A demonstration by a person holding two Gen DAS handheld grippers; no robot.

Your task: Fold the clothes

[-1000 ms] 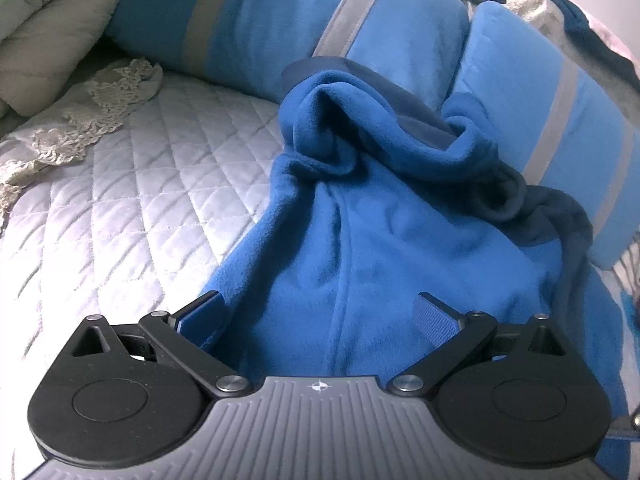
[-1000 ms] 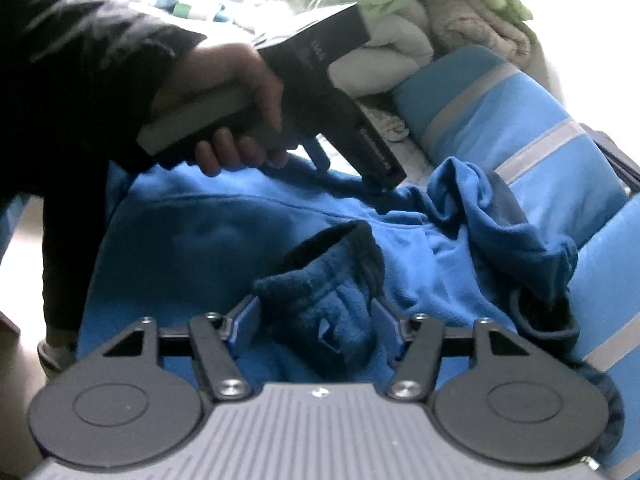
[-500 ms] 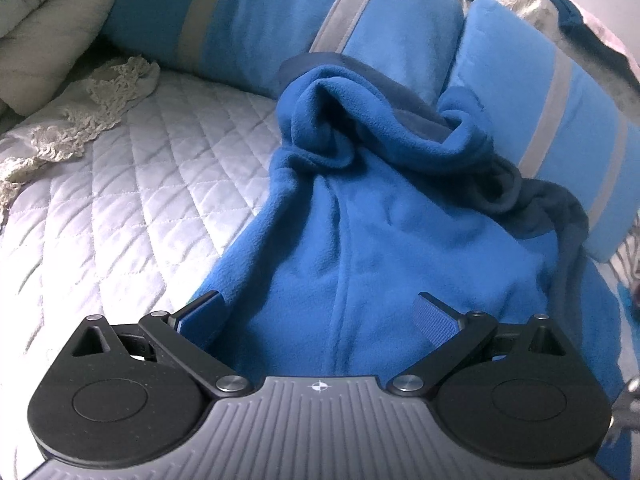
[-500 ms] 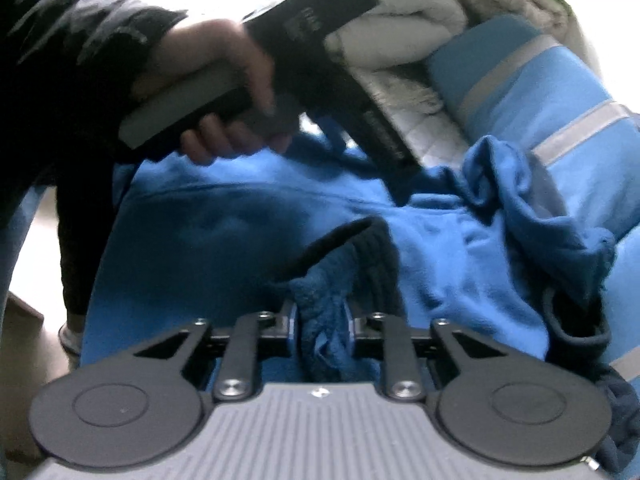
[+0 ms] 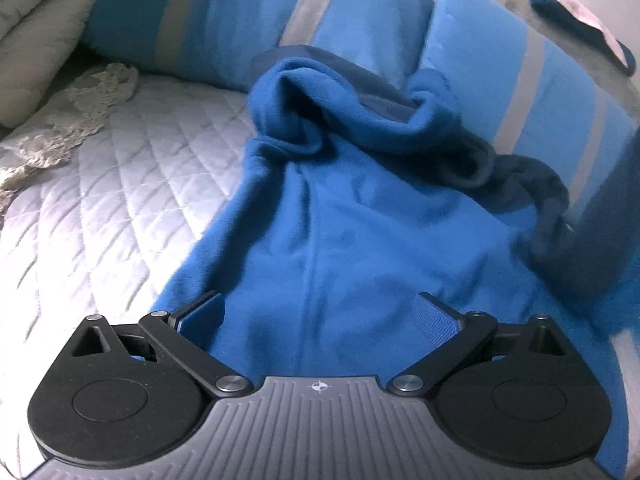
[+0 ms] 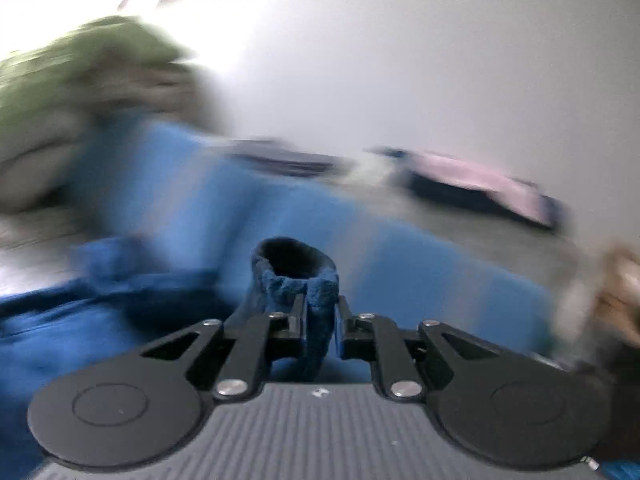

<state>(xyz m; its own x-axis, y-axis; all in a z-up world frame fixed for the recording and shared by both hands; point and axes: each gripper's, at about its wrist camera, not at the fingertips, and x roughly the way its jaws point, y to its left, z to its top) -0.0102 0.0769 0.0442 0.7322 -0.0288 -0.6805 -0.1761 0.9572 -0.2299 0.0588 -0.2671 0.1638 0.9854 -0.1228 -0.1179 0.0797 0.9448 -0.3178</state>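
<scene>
right gripper (image 6: pixel 321 316): jaws closing, dark cuff (image 6: pixel 295 270) of the blue fleece garment (image 5: pixel 360 248) pinched between the pads, the cuff's open end standing above the fingertips. right view is heavily smeared, background unreadable beyond a green and beige heap and a pink item on a far surface.

left gripper (image 5: pixel 318 312): fingers spread wide, nothing between the pads; it hovers low over the garment's lower part.

step in hand, as judged: carry the sleeve across the body for a fold. to do it well: hold the pinch firm on the thick cuff so the fleece does not slip; draw the sleeve taut enough to clear wrinkles, not so hard that the body drags; left gripper could pin the body down near its edge while the sleeve comes over; lay the sleeve flat along the centre seam.

garment: bright blue fleece, darker trim, lying on the white quilted bedspread (image 5: pixel 120 200), upper part bunched in deep folds against the striped blue pillows (image 5: pixel 360 16). lower part smoother, seam down the middle. unfolded, far from done.
</scene>
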